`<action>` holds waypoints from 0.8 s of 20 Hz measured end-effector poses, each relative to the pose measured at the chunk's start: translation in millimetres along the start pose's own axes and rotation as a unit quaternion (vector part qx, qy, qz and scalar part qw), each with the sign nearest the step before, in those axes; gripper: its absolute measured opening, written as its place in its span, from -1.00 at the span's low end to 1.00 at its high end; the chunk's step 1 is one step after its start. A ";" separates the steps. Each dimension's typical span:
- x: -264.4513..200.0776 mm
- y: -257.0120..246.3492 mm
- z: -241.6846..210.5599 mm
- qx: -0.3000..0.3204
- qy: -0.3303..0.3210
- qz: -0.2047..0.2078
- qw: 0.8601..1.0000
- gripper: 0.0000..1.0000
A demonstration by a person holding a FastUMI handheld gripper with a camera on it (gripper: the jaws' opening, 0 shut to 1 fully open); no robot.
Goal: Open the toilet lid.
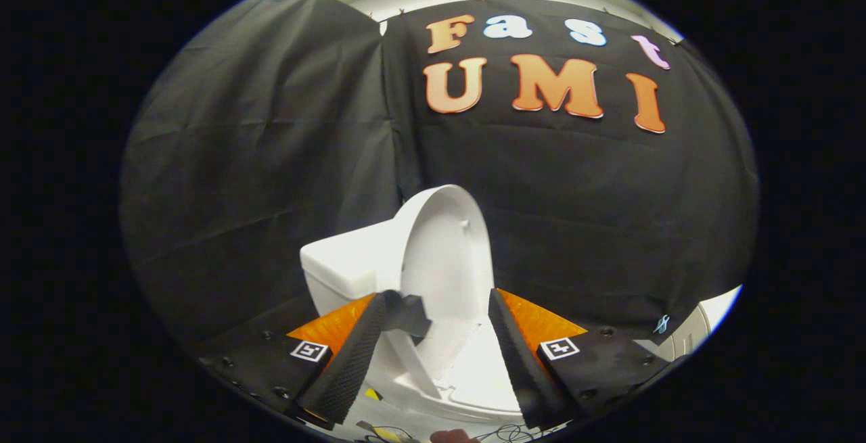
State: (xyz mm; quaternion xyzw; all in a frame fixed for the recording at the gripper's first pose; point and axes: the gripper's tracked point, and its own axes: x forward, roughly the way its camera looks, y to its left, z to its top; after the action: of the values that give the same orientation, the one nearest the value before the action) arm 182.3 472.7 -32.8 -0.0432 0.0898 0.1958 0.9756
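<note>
A white toilet stands ahead of my fingers against the black cloth. Its lid is raised upright, leaning back toward the tank, with its inner side facing right. The seat and bowl rim lie low between my fingers. My gripper is open, its black ribbed fingers spread wide on either side of the lid's lower part. Neither finger presses on the lid. A dark strip by the left fingertip crosses the lid's edge.
Black cloth walls close in behind and on both sides of the toilet. A white object shows low beyond the right finger. Some cables and small bits lie on the floor under the fingers.
</note>
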 end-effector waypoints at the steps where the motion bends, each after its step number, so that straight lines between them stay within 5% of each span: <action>1: -10.3 -20.4 12.5 0.002 -0.012 -0.011 1.000 0.96; 10: -97.1 -176.2 74.2 -0.012 -0.074 -0.105 0.992 0.95; 16: -169.8 -259.2 63.6 -0.004 -0.078 -0.155 0.985 0.95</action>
State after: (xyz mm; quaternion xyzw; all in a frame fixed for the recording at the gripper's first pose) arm 139.3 178.4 74.9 -0.0453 0.0049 0.0453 0.9979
